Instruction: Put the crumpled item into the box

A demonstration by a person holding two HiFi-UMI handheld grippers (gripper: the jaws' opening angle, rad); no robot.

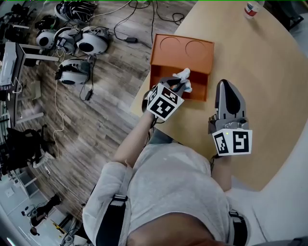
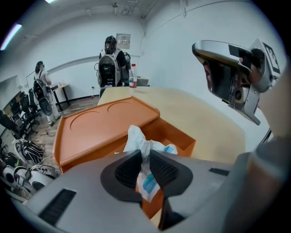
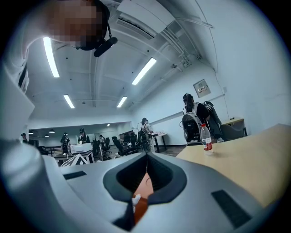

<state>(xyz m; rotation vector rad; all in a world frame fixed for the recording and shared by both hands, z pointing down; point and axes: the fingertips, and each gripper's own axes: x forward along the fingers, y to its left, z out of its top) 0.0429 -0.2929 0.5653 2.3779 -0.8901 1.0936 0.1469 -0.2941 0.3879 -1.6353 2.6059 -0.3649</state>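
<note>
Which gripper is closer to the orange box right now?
Left. The left gripper, shut on the crumpled item, is over the orange box. The right gripper, shut and empty, is off the box, over the table to its right.

The head view looks steeply down from above the person onto the desk (image 1: 269,72), the box (image 1: 192,48), the left hand-held gripper (image 1: 179,85) and the right hand-held gripper (image 1: 225,84); the left gripper view sits low and very near the box, facing across it into the room; the right gripper view looks almost level along the desk; all three share the desk and the bottle (image 1: 252,7); head and left views share the crumpled item (image 2: 136,141).
</note>
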